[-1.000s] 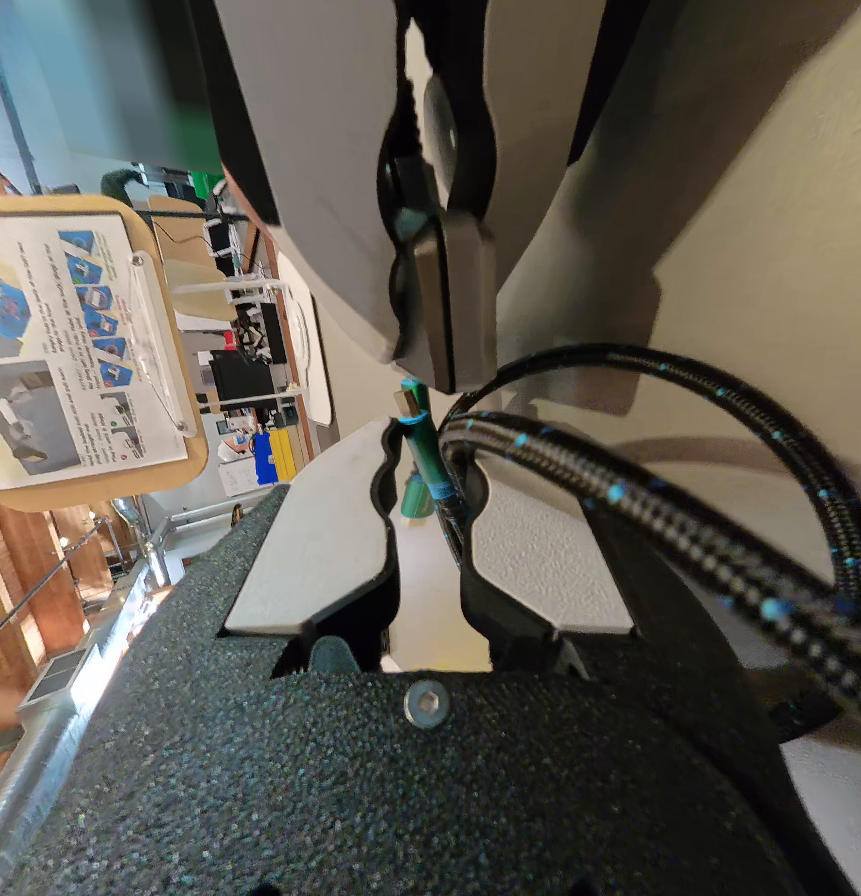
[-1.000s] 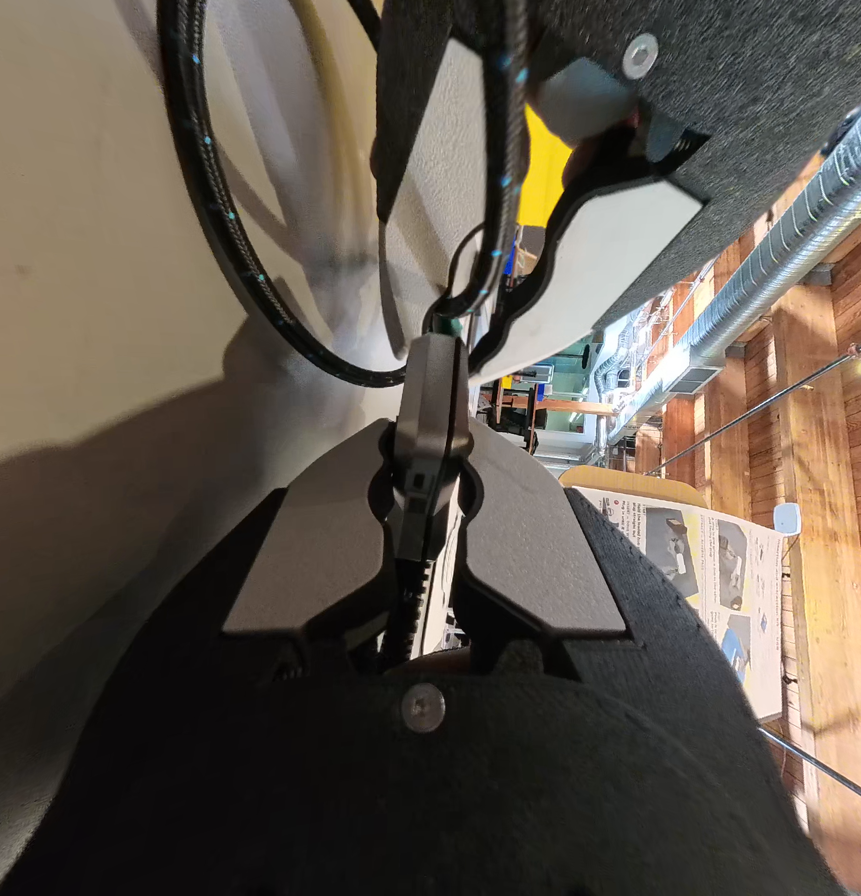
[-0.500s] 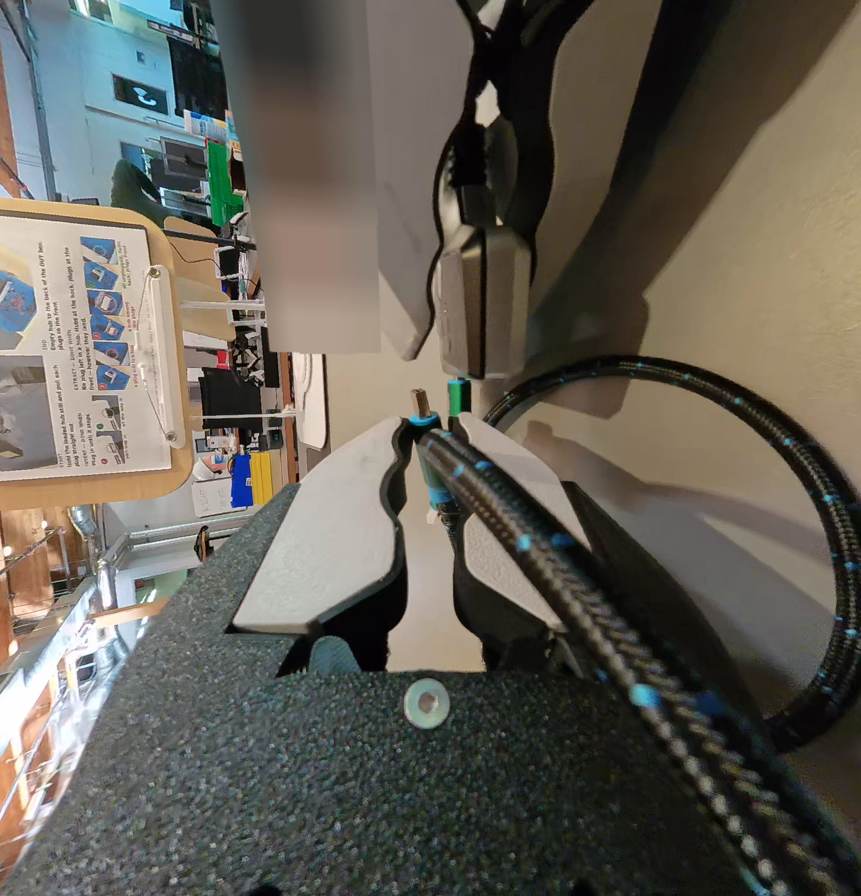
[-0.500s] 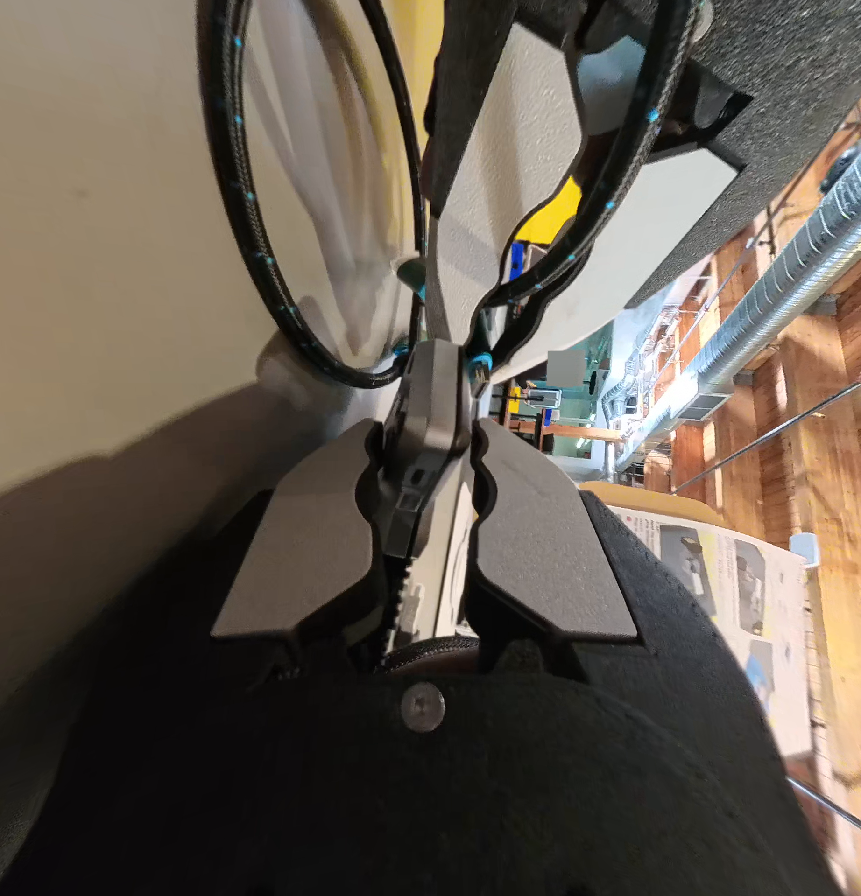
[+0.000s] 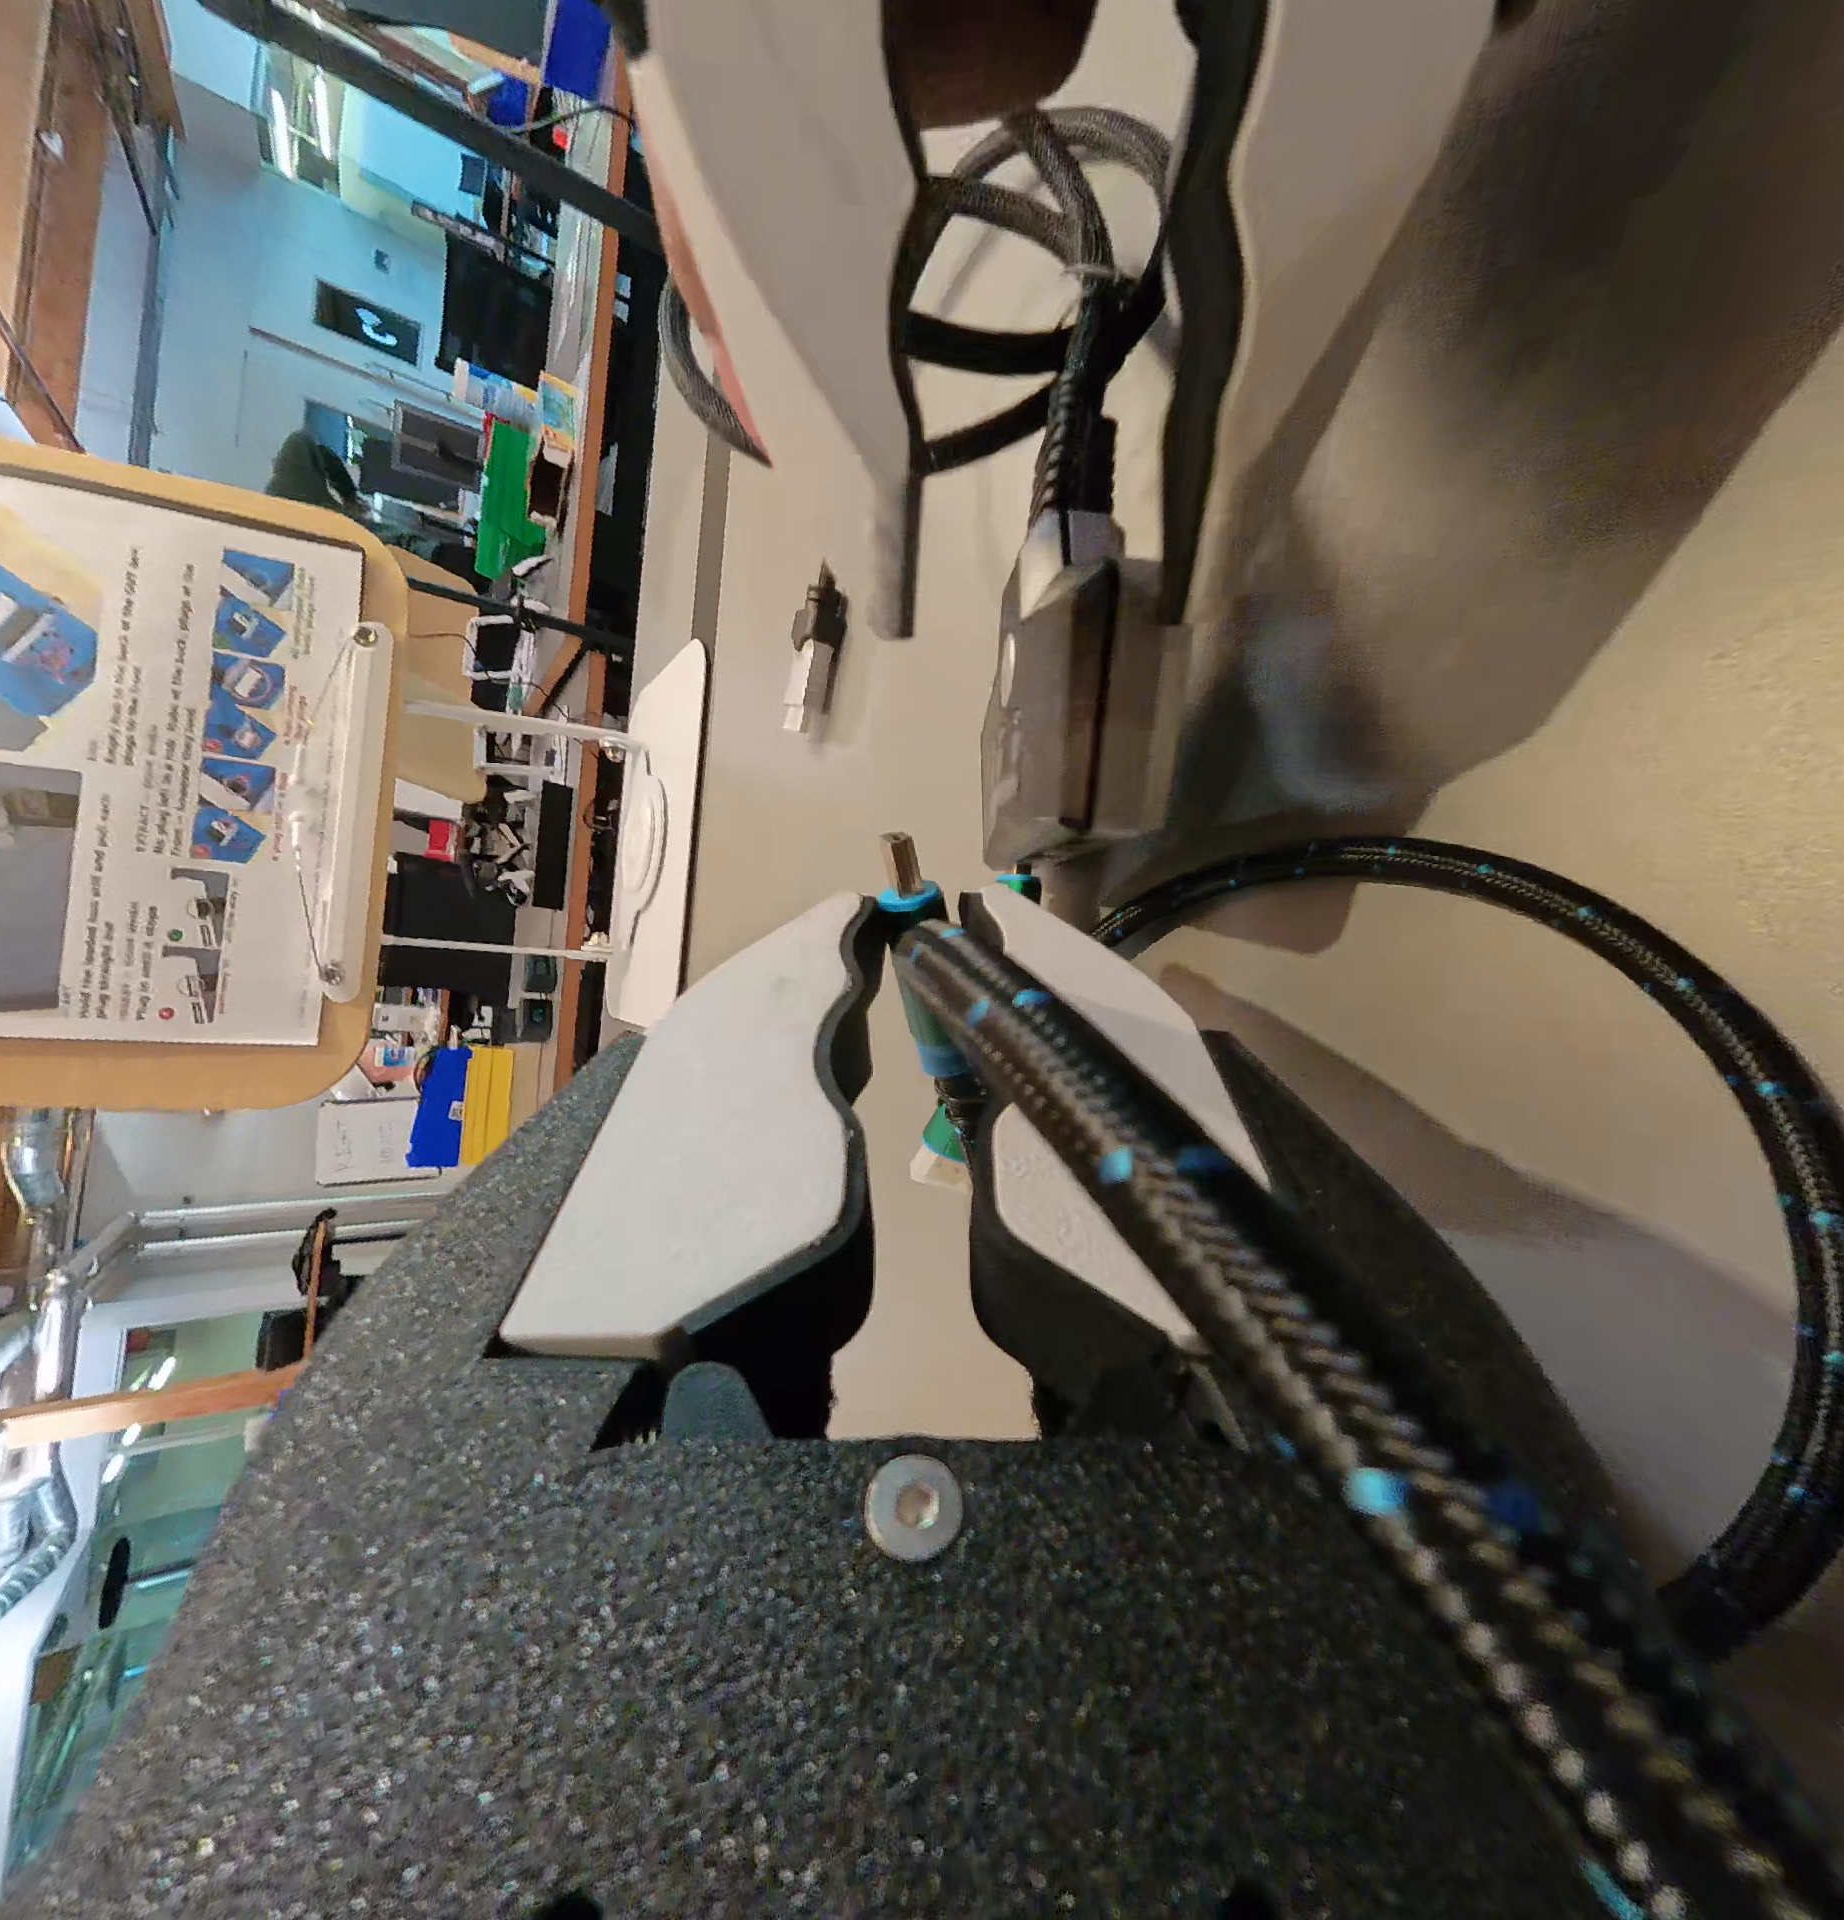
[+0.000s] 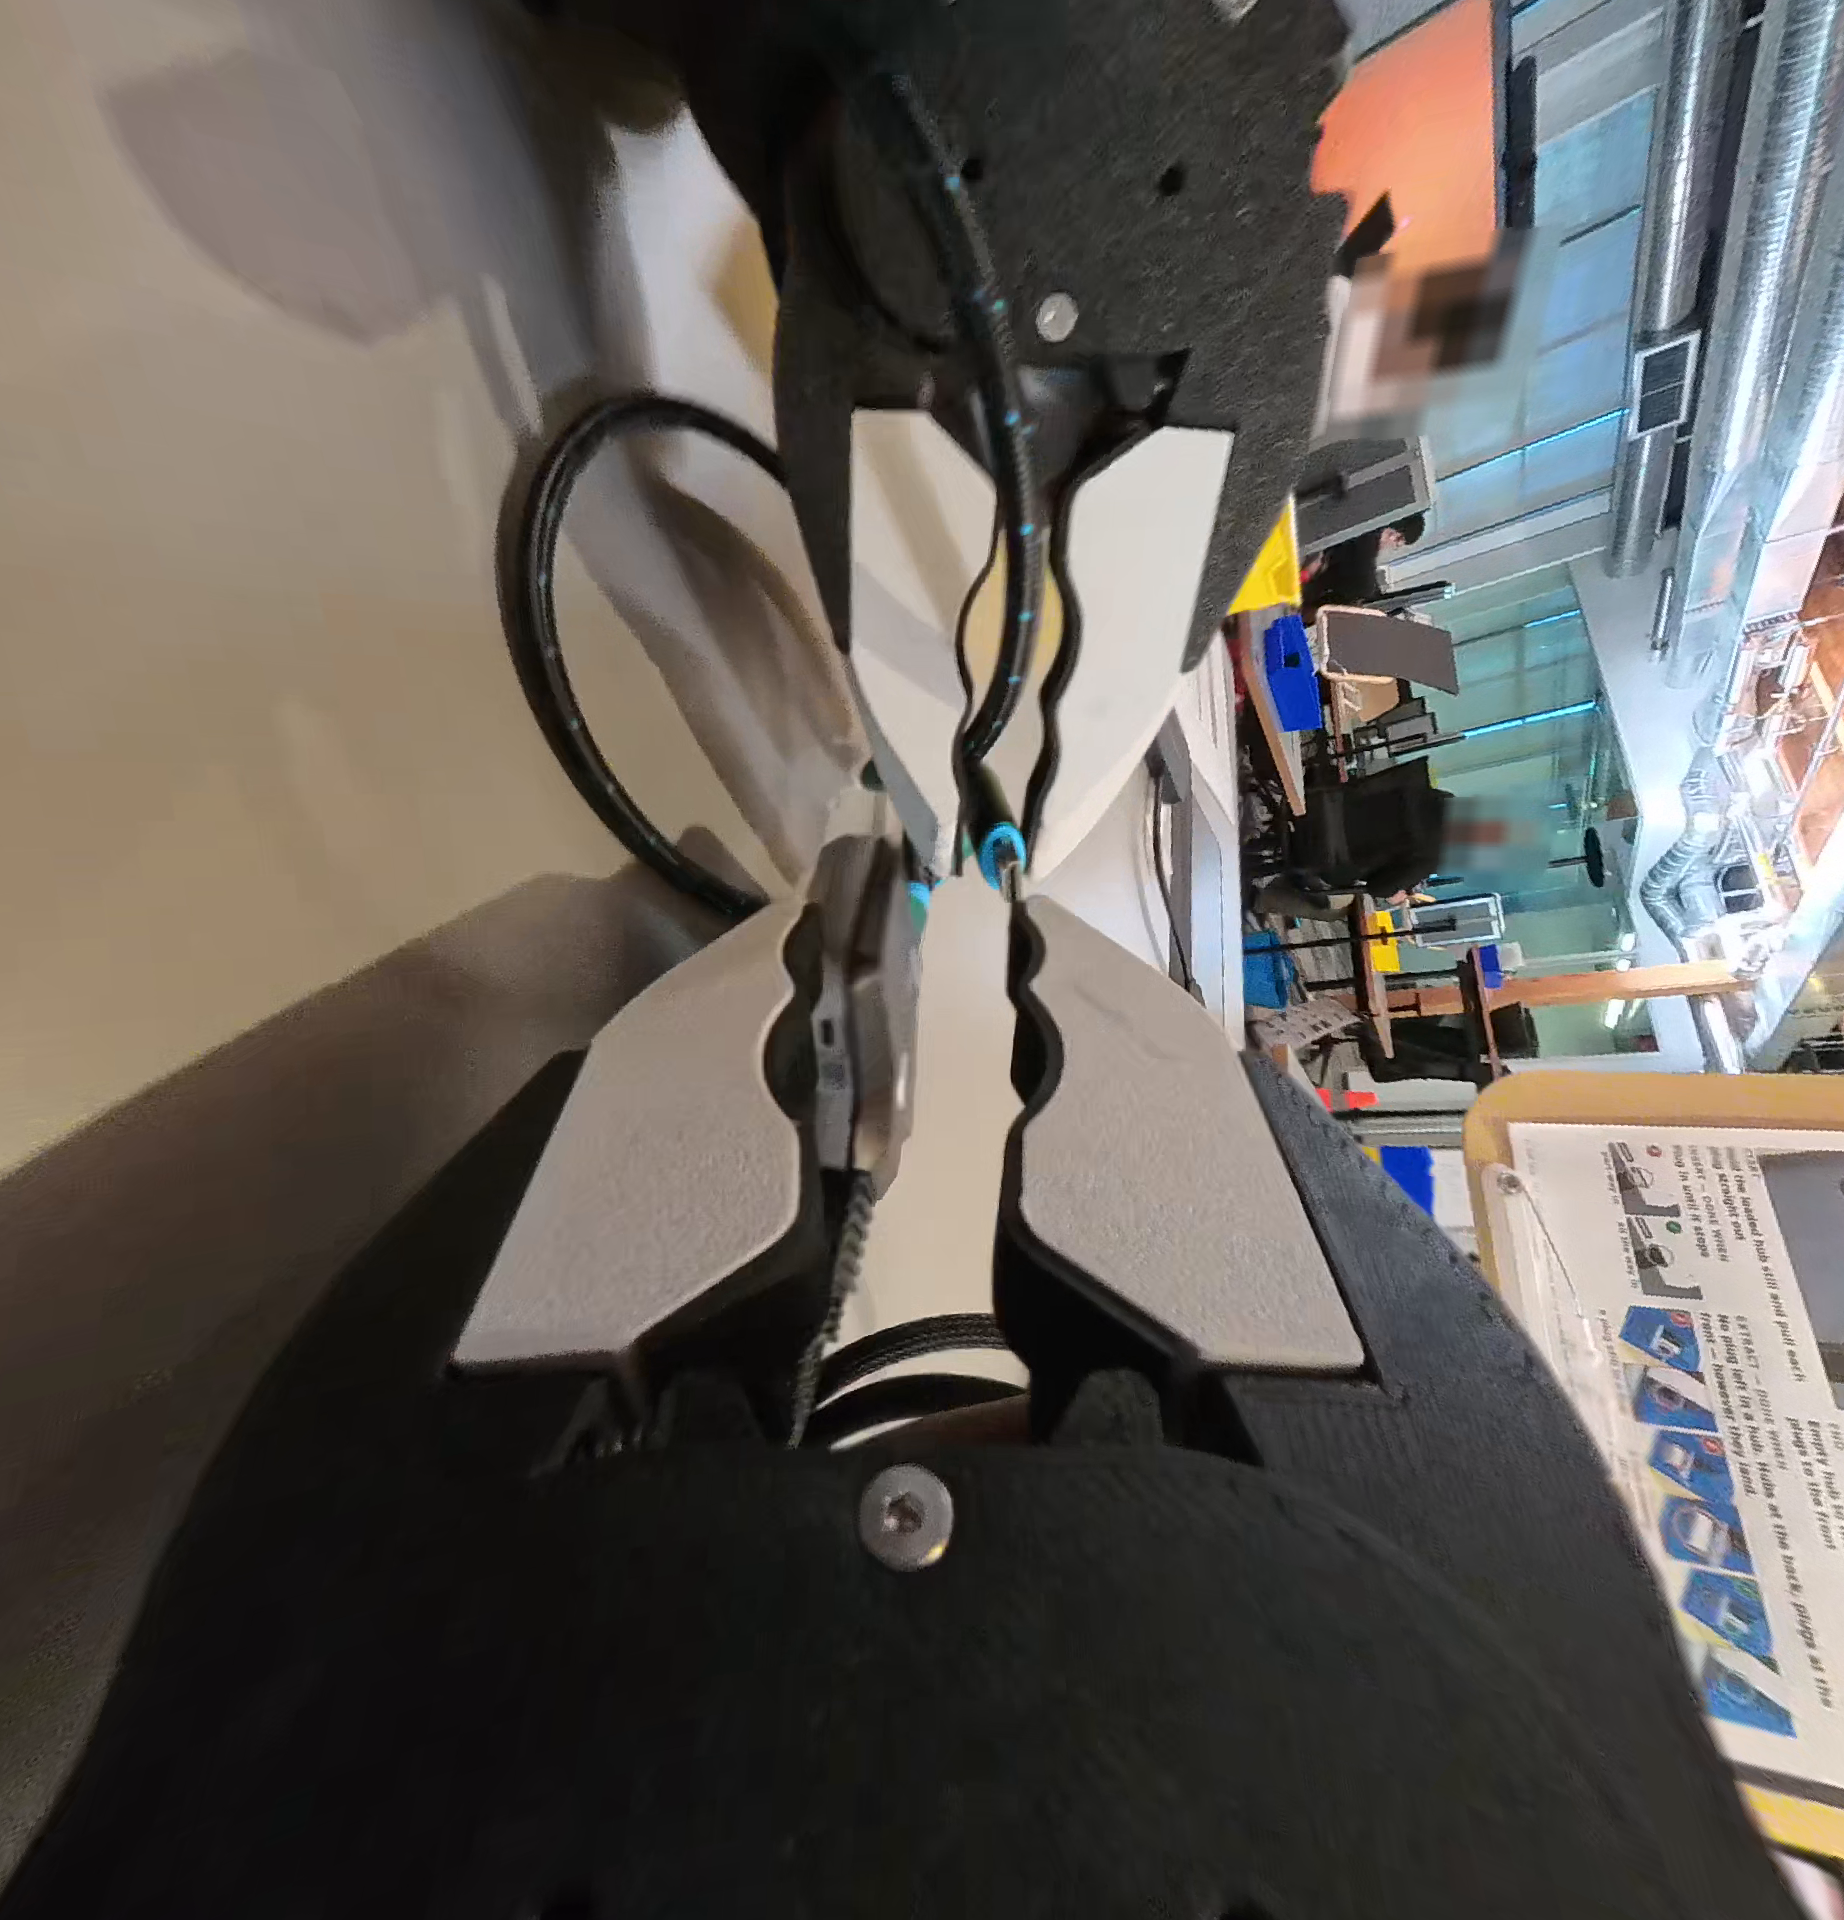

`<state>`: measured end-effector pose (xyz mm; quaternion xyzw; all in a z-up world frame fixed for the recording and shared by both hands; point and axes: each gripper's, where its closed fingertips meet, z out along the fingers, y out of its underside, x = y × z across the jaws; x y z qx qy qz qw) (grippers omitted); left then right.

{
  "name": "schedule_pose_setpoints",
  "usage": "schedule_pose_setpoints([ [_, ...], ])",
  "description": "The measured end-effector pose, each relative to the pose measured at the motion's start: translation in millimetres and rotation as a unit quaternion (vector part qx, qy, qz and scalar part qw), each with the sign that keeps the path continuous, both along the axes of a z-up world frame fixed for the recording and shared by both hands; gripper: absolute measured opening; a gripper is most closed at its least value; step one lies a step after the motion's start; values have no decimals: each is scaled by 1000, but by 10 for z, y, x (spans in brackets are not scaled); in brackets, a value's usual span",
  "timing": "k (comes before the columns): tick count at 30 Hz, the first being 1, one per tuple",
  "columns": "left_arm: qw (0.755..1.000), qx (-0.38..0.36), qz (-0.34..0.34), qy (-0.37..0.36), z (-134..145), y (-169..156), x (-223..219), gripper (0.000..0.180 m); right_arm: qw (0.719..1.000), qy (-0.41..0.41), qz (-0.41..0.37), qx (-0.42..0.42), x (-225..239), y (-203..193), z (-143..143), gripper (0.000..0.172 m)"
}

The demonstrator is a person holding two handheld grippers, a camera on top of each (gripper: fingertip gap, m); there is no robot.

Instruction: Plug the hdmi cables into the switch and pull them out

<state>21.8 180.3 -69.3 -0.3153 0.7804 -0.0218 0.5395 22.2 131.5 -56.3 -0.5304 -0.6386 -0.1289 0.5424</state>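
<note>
My left gripper [image 5: 913, 914] is shut on a black cable plug [image 5: 902, 896] with a blue collar and a bare metal tip. Its black braided cable [image 5: 1780, 1195] loops over the pale table [image 5: 1676, 675]. My right gripper [image 6: 965, 935] faces it, tip to tip, and is open. A flat grey hub [image 6: 866, 997] leans on its left finger [image 6: 689, 1091], with a clear gap to the right finger. The left wrist view shows the hub [image 5: 1053, 707] just beyond my plug, off to its right. A second plug with a blue-green collar [image 5: 1017, 883] sits at the hub's near end.
A small black and white adapter [image 5: 816, 665] lies on the table beyond the grippers. A wooden board with a printed sheet [image 5: 159, 769] stands at the left, and shows in the right wrist view [image 6: 1676, 1403]. The hub's own braided cord [image 5: 1001, 260] coils inside the right gripper. The tips of one gripper are about 5 cm away from the tips of the other.
My right jaws were shut on the hub a second ago and have opened; the hub now only leans on one finger. My left jaws closed tighter on the plug. The grippers drew apart.
</note>
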Motion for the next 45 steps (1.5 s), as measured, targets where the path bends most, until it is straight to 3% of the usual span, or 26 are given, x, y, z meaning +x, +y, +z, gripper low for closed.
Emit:
schedule_pose_setpoints([
  [5,1000,15,-16,-6,30,-54,4,15,999,38,-2,4,-49,-32,186,23],
  [10,998,18,-46,-24,97,-178,18,15,992,-54,-69,91,71,207,37,20],
  [19,996,49,-74,-20,88,-289,22,15,988,-66,-61,126,-45,209,10,13],
  [32,997,68,-36,-27,108,-105,3,24,983,-53,-86,156,26,290,96,5],
  [37,994,106,-24,-28,99,-73,24,21,982,-49,-88,157,23,297,98,5],
  [42,996,84,-2,-8,66,1,-9,16,979,-68,-84,175,87,277,151,5],
  [45,996,89,23,15,19,119,-58,16,987,-76,-75,122,218,225,143,17],
])
